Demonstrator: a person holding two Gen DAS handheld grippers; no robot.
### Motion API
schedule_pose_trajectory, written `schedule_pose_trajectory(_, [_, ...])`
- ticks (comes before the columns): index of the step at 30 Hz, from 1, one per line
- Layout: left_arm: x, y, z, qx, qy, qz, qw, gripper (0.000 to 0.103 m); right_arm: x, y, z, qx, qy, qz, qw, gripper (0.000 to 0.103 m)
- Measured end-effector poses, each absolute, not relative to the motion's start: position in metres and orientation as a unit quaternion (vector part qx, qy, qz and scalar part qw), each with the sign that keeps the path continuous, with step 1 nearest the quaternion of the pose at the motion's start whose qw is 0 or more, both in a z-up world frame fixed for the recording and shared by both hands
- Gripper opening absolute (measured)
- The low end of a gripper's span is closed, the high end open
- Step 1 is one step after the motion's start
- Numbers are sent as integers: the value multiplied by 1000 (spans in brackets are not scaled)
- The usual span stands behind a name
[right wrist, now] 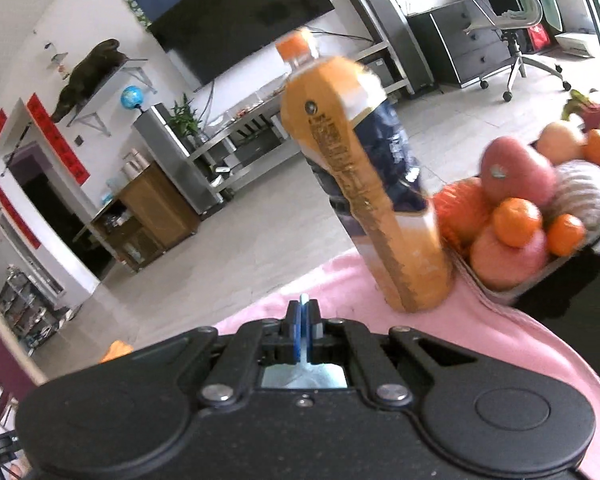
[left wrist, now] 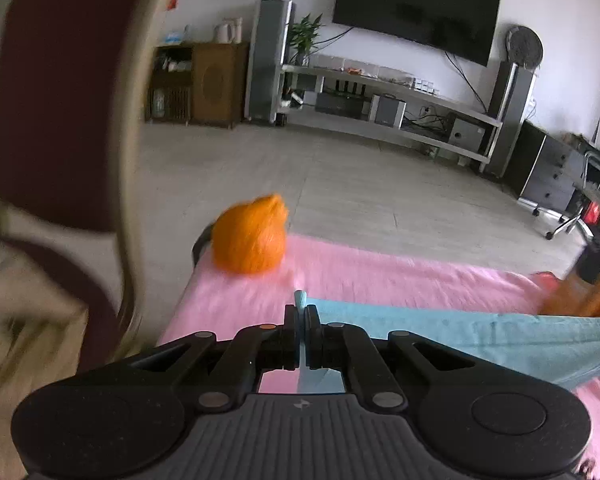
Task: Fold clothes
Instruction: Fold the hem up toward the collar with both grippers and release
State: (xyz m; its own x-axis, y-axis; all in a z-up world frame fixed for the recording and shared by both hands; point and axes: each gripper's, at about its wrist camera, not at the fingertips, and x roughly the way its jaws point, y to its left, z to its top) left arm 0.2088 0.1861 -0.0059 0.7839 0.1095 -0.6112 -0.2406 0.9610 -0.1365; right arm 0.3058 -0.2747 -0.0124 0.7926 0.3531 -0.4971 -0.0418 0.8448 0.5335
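Note:
A light blue garment (left wrist: pixel 460 336) is stretched taut above the pink tablecloth (left wrist: pixel 380 276). My left gripper (left wrist: pixel 301 312) is shut on one edge of the garment, and the cloth runs off to the right. My right gripper (right wrist: pixel 303 312) is shut on another part of the same blue cloth, which shows between and below its fingers (right wrist: pixel 304 376). The right gripper hovers over the pink tablecloth (right wrist: pixel 480 340), close in front of an orange drink bottle (right wrist: pixel 364 184).
An orange fuzzy ball (left wrist: pixel 250 236) sits at the table's far left corner. A tray of fruit (right wrist: pixel 532 208) stands right of the bottle. A maroon chair (left wrist: pixel 60 100) is close on the left. Floor, TV stand (left wrist: pixel 380 96) and office chair (right wrist: pixel 512 28) lie beyond.

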Motion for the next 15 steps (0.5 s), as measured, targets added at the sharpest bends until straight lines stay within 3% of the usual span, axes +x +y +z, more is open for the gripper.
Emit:
schedule_pose_trajectory(5, [131, 172, -45, -121, 374, 100, 914, 3, 240, -296, -24, 258, 344, 103, 897, 2])
schedule_pose_trajectory(10, [92, 155, -106, -100, 447, 127, 880, 3, 189, -299, -90, 262, 439, 68, 857, 2])
schedule_pose_trajectory(15, [73, 158, -89, -123, 424, 135, 887, 3, 176, -301, -105, 261, 461, 46, 847, 2])
